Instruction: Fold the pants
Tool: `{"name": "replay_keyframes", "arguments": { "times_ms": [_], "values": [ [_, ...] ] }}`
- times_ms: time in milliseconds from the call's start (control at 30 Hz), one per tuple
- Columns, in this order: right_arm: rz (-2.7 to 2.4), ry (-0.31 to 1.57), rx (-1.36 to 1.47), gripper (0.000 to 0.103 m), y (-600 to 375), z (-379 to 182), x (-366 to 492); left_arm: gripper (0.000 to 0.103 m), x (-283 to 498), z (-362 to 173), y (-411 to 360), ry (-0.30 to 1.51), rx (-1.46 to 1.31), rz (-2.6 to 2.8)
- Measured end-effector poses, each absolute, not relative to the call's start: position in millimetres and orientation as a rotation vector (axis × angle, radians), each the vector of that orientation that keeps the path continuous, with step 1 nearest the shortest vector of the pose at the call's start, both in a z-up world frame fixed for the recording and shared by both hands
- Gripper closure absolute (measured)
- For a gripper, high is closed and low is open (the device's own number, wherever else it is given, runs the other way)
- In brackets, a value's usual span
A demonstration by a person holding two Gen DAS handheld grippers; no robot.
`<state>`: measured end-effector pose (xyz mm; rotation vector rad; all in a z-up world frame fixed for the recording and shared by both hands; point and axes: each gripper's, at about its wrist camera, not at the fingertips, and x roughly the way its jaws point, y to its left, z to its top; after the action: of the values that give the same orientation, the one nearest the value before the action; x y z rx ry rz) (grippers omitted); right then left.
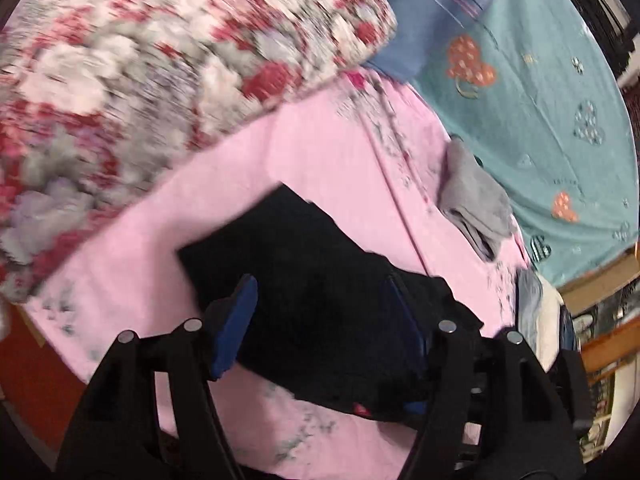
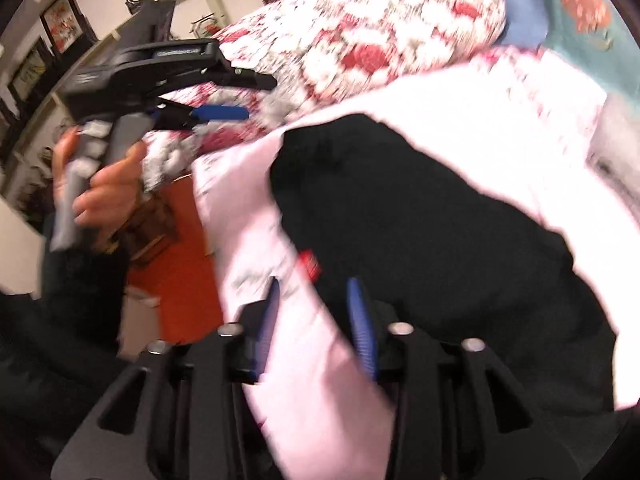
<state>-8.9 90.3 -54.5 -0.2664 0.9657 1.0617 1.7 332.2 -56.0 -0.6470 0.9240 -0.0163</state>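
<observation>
Left wrist view: the left tongs (image 1: 320,320) stand wide apart w/ nothing clamped — the black pants (image 1: 312,280) lie between and beyond the blue pads (image 1: 236,324) but aren't pinched. The pants sit as a compact dark bundle on the pink sheet (image 1: 320,152) of the bed, roughly centre-frame. Long axis runs from about 10 o'clock to 4 o'clock; the squared, cleanly folded end points toward 10 o'clock, the lumpier end w/ a small red tag (image 1: 360,410) toward 5. Floral quilt (image 1: 140,60) at 10–11 o'clock, teal blanket (image 1: 540,120) at 2, a grey garment (image 1: 476,204) at 3, apart from the pants.

Right wrist view: the right tongs (image 2: 316,328) are parted a little, only pink sheet showing in the gap — nothing held. Pants spread from centre to 4 o'clock, tag by the right-hand pad. At 9 o'clock a hand (image 2: 104,192) carries the left tongs in the air, clear of the cloth.

Progress, as I judge it: the folding looks mostly done — bundle is short and layered, both tools off it. Left, prob. one tidy-up of the ragged tag end, or nothing. Blur limits certainty.
</observation>
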Motion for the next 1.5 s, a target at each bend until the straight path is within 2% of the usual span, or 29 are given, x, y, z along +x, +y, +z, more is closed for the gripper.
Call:
{"name": "replay_keyframes", "arguments": {
  "times_ms": [33, 67, 100, 133, 200, 267, 367, 400, 433, 467, 667, 700, 733, 867, 1067, 1267, 1300, 1367, 1400, 1500],
  "values": [
    [1.061, 0.975, -0.284, 0.092, 101.6, -61.5, -6.9, 0.057, 8.0, -62.8, 325.4, 0.949, -0.649, -0.037],
    [1.064, 0.995, -0.291, 0.093, 109.0, -68.5, -4.3, 0.076, 16.2, -76.9, 316.5, 0.999, -0.656, -0.068],
    [1.06, 1.02, -0.308, 0.094, 117.7, -79.4, -3.8, 0.086, 21.0, -86.6, 312.2, 1.029, -0.662, -0.082],
    [1.055, 1.045, -0.326, 0.094, 124.9, -91.4, -4.4, 0.094, 27.0, -98.1, 307.3, 1.063, -0.662, -0.085],
    [1.046, 1.087, -0.34, 0.093, 133.7, -111.2, -4.4, 0.099, 31.3, -119.9, 304.0, 1.121, -0.598, -0.006],
    [1.042, 1.063, -0.339, 0.092, 132.5, -106.9, -9.8, 0.1, 32.0, -130.9, 308.8, 1.123, -0.565, 0.039],
    [1.073, 1.093, -0.21, 0.088, 109.8, -84.4, -3.0, 0.1, 29.4, -135.7, 327.7, 1.119, -0.66, -0.019],
    [1.073, 1.091, -0.167, 0.073, 97.3, -76.1, -0.2, 0.1, 29.6, -136.2, 330.5, 1.119, -0.663, -0.035],
    [1.051, 1.085, -0.131, 0.053, 82.8, -68.1, 3.0, 0.1, 30.2, -136.9, 329.5, 1.118, -0.65, -0.043],
    [0.995, 1.072, -0.093, 0.051, 60.2, -59.1, 8.2, 0.1, 29.5, -135.9, 328.0, 1.117, -0.632, -0.049],
    [0.342, 1.147, 0.012, 0.05, -116.7, -38.9, 65.4, 0.1, 35.2, -133.9, 318.2, 1.129, -0.552, -0.038],
    [0.233, 1.177, 0.05, 0.046, -148.9, -39.2, 77.8, 0.1, 36.1, -133.7, 316.1, 1.128, -0.541, -0.033],
    [0.134, 1.21, 0.1, 0.041, -182.3, -40.8, 91.8, 0.1, 36.5, -133.3, 313.7, 1.123, -0.526, -0.026],
    [-0.156, 1.309, 0.284, 0.041, -296.9, -65.5, 159.3, 0.1, 36.1, -133.5, 311.8, 1.105, -0.515, -0.027],
    [-0.312, 1.429, 0.399, 0.042, -330.8, -112.0, 219.8, 0.1, 37.8, -135.7, 316.8, 1.113, -0.541, -0.061],
    [-0.434, 1.485, 0.392, 0.042, -338.8, -138.8, 228.8, 0.1, 43.6, -138.5, 322.4, 1.129, -0.577, -0.094],
    [-0.427, 1.472, 0.384, 0.043, -337.0, -138.1, 226.4, 0.1, 44.4, -139.0, 322.8, 1.131, -0.579, -0.096],
    [-0.429, 1.446, 0.333, 0.072, -334.7, -132.6, 220.1, 0.1, 45.0, -138.4, 321.7, 1.132, -0.578, -0.095],
    [-0.407, 1.442, 0.362, 0.099, -336.0, -130.4, 215.0, 0.1, 45.2, -138.1, 321.3, 1.134, -0.576, -0.095],
    [-0.374, 1.362, 0.379, 0.098, -337.5, -103.3, 179.7, 0.1, 46.0, -138.0, 321.2, 1.142, -0.579, -0.096]
  ]
}}
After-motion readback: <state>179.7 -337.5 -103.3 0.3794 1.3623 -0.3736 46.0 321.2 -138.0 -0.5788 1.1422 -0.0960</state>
